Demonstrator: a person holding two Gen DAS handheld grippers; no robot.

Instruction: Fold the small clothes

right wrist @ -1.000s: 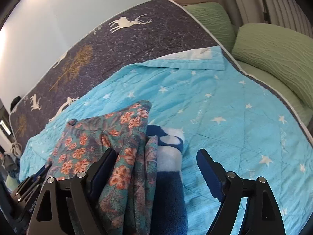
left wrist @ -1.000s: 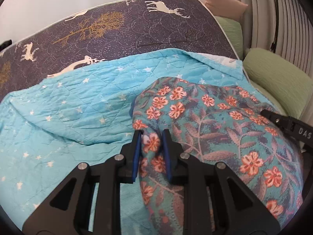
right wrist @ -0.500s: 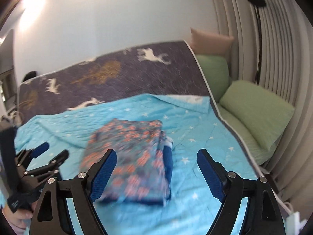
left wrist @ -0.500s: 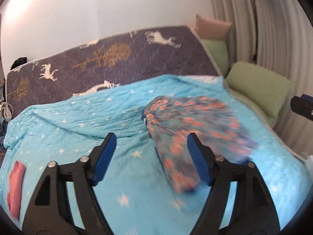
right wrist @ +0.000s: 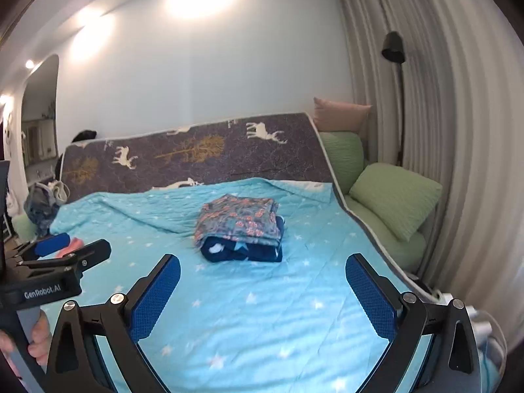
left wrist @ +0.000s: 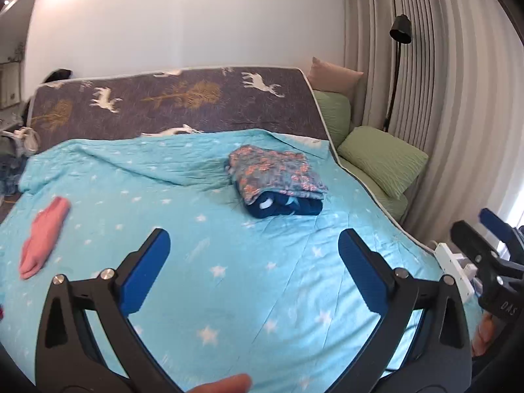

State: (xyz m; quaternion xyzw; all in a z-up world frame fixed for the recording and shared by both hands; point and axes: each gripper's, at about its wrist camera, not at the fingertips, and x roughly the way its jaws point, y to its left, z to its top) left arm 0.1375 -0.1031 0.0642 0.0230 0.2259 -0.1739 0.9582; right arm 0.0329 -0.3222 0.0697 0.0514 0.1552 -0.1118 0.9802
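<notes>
Folded clothes on blue quilt, both grippers empty
Floral garment (left wrist: 278,172) atop navy garment (left wrist: 285,205), stacked on quilt (left wrist: 229,262) near green pillow (left wrist: 383,160); pink cloth (left wrist: 44,235) well apart from the stack; left gripper (left wrist: 253,271) and right gripper (right wrist: 262,294) jaws just opened wide, nothing between

A turquoise quilt (left wrist: 262,262) is dotted with white stars. A teal floral garment (left wrist: 275,170) with orange blossoms is stacked on a navy one (left wrist: 285,204). A pink garment (left wrist: 42,235) is seen.
</notes>
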